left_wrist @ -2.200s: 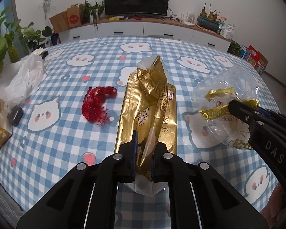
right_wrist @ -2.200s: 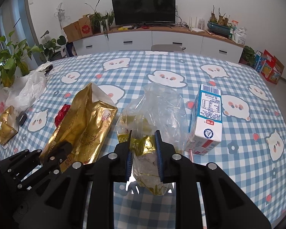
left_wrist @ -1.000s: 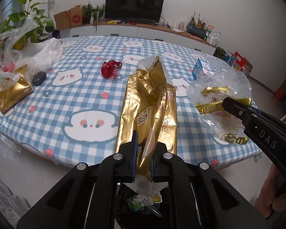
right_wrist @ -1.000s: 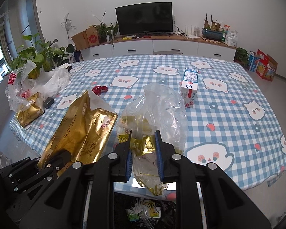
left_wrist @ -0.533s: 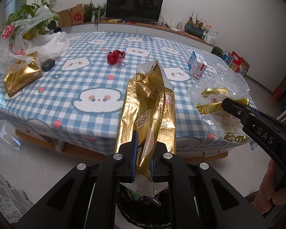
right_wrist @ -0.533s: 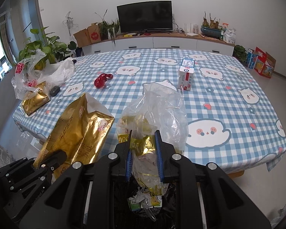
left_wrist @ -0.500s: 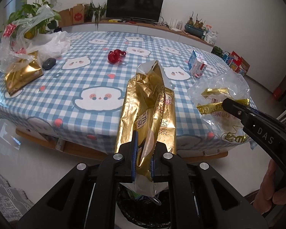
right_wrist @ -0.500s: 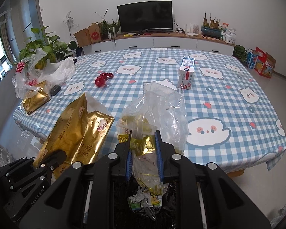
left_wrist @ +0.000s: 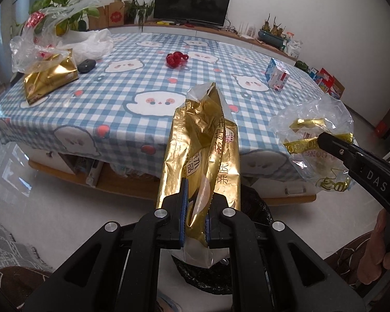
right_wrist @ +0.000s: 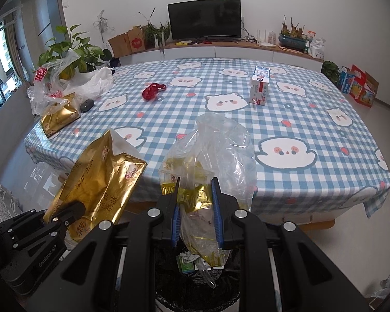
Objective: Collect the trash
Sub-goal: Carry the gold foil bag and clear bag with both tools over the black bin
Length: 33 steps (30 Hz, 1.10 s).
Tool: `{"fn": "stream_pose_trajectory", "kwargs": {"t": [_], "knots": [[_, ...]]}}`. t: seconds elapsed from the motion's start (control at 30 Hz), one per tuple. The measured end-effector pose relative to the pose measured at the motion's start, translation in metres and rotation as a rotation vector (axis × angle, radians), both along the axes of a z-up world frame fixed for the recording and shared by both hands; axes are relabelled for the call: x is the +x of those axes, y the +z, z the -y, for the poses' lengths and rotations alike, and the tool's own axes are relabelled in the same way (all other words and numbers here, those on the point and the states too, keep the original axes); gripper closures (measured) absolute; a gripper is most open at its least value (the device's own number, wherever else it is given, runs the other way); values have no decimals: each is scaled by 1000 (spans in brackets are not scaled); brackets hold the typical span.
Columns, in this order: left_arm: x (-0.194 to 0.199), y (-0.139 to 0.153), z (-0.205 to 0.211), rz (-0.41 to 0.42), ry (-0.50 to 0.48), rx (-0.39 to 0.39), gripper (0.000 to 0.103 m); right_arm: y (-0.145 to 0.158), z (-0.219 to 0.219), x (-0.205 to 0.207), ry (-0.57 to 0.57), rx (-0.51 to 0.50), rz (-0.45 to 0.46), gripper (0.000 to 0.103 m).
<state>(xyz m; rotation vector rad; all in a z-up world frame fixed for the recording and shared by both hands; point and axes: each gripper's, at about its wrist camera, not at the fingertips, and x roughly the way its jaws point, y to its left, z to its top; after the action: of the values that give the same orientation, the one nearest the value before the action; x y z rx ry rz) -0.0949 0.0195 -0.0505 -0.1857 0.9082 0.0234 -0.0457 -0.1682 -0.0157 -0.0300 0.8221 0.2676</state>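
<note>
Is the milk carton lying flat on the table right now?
No: in the right wrist view the milk carton stands upright on the checked tablecloth, its top end facing up.

Both my wrist cameras look forward, off the near edge of the checked table [left_wrist: 153,83], toward the far television [right_wrist: 205,18]; probably angled slightly down.

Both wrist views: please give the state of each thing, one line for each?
left tool: shut on the gold bag, off the table.
gold bag: held, top torn open.
right tool: shut on the clear wrapper.
clear wrapper: held, crumpled, above the bin.
bin: open, black liner, trash inside.
milk carton: upright on the table.
red net: lying on the table.
television: screen dark.
</note>
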Motion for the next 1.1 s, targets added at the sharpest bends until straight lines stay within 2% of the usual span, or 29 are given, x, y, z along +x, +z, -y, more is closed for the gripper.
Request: {"fn": "stream_pose_trajectory", "kwargs": {"t": [0.6, 1.1], "knots": [[-42, -29, -22, -56, 42, -6, 94, -48, -10, -31, 17, -35, -74, 84], [-20, -76, -23, -164, 49, 31, 94, -99, -3, -23, -1, -39, -179, 84]]}}
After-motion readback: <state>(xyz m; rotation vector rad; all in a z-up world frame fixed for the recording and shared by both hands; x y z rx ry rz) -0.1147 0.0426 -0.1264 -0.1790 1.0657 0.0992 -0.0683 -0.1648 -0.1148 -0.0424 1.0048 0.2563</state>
